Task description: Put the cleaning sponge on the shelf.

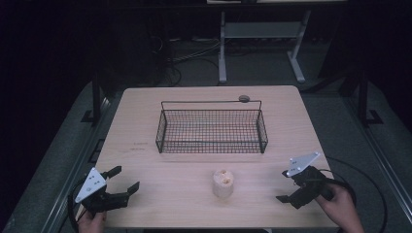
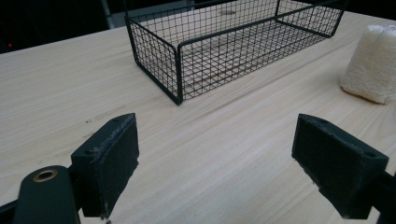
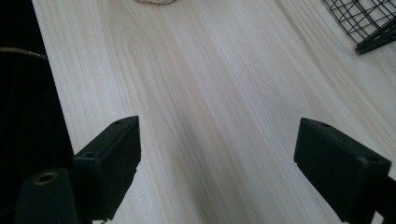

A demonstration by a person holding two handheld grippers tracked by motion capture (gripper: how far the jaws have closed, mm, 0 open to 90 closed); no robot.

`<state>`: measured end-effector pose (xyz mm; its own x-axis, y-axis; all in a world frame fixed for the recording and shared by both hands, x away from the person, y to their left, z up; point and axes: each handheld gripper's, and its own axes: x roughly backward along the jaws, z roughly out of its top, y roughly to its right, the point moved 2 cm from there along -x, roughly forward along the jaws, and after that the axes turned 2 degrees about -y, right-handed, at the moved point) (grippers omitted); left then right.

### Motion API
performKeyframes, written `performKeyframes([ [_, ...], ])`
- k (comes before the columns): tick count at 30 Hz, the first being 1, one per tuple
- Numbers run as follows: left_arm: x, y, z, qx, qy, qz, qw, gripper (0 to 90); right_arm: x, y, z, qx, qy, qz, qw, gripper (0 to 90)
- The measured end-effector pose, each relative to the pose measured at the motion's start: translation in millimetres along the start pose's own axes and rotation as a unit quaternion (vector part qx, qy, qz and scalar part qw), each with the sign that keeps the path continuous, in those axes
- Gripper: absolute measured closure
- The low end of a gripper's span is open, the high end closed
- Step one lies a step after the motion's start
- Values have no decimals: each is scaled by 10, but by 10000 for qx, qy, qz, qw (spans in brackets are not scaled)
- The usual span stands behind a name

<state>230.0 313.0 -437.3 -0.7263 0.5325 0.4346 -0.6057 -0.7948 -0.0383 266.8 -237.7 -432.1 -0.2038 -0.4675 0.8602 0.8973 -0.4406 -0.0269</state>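
Holding both tools low over the near edge of the table [image 1: 145,126], I am keeping the left gripper [image 1: 121,179] and the right gripper [image 1: 285,187] well apart, one at each front corner, with the loofah sponge [image 1: 223,183] standing upright between them. Nothing is touching it. Both sets of jaws are standing wide with only bare wood between the pads, so neither one is gripping anything; in the left gripper view the pads [image 2: 109,163] are framing empty tabletop, and the right gripper view is showing the same gap.

I am angling each gripper inward, toward the middle, because that is where the sponge is sitting, just in front of the wire basket [image 1: 212,127]. The basket is lying across the centre of the table, open side up and empty, its long side facing me, which I judge makes it the natural place to drop the sponge.

From the left gripper the sponge [image 2: 373,63] is showing off to the far right, beside the basket's near corner [image 2: 177,70], so that hand is not lined up on it. I am judging the reach as not yet begun.
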Motion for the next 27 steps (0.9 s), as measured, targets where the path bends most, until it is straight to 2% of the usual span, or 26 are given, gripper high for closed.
performKeyframes([
  [27, 0, 4, 3, -24, 0, -1, 10000, 141, -77, -98, 207, 306, -121, 59, 9994, 142],
])
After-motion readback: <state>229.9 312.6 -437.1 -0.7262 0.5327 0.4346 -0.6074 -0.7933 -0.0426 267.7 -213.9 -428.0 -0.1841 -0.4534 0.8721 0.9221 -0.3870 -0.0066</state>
